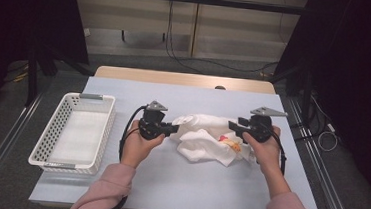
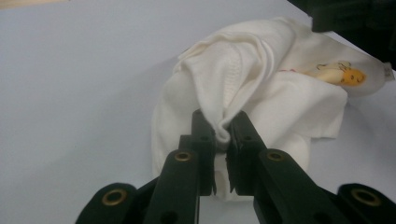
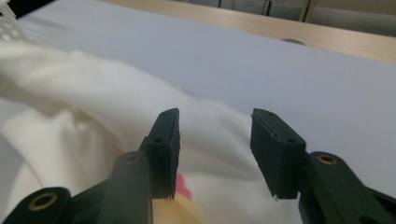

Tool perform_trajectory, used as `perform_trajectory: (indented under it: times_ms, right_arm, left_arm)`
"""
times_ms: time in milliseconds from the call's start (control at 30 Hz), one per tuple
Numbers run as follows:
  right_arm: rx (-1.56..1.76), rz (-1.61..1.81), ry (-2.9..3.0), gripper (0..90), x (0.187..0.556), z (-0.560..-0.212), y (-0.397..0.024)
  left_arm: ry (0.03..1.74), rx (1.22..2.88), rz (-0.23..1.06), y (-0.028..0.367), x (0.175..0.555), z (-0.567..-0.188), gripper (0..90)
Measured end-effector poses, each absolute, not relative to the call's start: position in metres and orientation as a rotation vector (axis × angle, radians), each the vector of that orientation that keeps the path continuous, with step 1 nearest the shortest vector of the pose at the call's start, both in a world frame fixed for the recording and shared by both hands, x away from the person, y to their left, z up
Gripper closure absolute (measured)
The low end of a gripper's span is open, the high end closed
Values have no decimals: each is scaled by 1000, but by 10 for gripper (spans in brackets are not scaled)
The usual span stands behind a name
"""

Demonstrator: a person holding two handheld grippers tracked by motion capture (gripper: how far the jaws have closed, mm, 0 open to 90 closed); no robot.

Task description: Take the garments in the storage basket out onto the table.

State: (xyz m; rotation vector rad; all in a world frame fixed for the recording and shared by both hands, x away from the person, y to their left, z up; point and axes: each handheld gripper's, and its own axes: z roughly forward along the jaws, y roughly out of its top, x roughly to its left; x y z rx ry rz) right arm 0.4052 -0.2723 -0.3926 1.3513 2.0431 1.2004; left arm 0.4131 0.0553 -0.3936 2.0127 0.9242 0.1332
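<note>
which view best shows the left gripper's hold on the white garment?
Left gripper view: the left gripper pinches a fold of the white garment. The high view shows them small, the contact hidden. The right gripper view shows blurred cloth.

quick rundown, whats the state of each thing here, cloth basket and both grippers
white garment: crumpled in a heap on the table, not folded
left gripper: shut on a fold of the garment
right gripper: jaws apart above the garment, gripping nothing
white basket: upright on the table's left side, empty
</note>
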Motion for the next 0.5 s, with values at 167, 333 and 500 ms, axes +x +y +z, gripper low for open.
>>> perform_trajectory:
  times_ms: [167,333,500]
  right_arm:
    - [1369,1244,2043,395,434,-388,-243]
    - [1369,1305,2098,349,448,-398,-226]
    - [1364,1269,2275,572,445,-417,-210]
  left_arm:
    - [919,2016,121,55,411,-393,829]
    - [900,2011,122,57,410,-392,829]
    - [921,2015,116,56,409,-394,829]
